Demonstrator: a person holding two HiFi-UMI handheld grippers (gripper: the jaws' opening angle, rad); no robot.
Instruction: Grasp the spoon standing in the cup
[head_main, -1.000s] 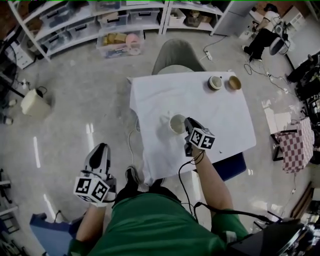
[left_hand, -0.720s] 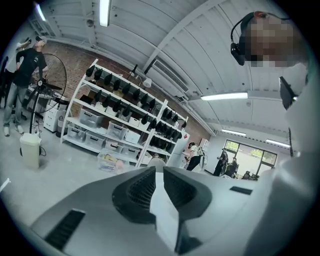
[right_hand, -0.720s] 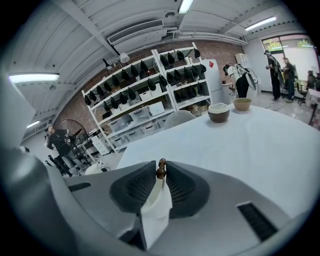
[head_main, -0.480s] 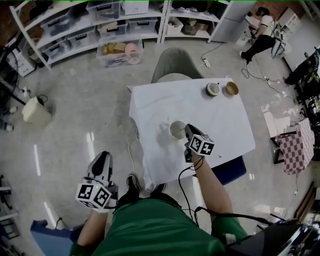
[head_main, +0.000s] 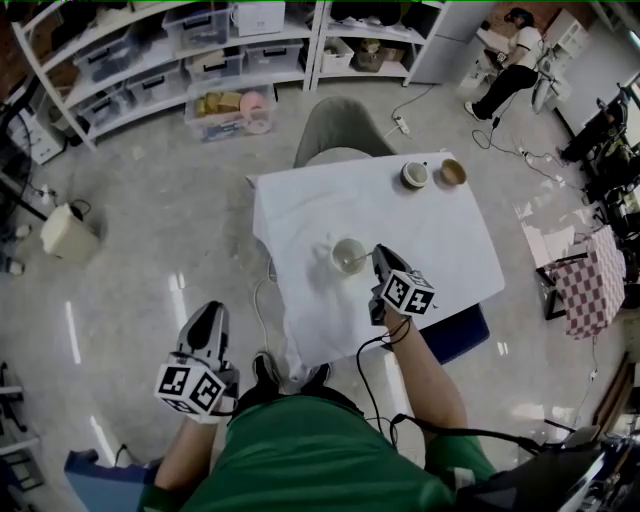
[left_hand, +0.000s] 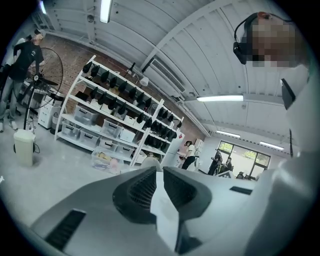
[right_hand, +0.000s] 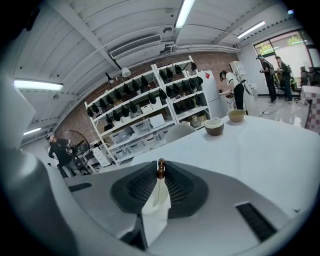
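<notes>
Spoon (right_hand: 160, 173) handle gripped by right gripper (head_main: 378, 260) fingers, just closed on it, above cup (head_main: 347, 256) on white surface (head_main: 440, 230). Grasp judged done. Left gripper (head_main: 205, 312) fingers slightly parted, empty.

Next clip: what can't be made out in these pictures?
1. Cup: missing from the right gripper view, hidden under the right gripper, whose jaws have just been closing and now pinch the spoon handle.
2. Spoon's lower end: below the jaws there; too small in head view.
3. White-rimmed bowl and tan bowl contents: side-on there; too small in head view.
</notes>
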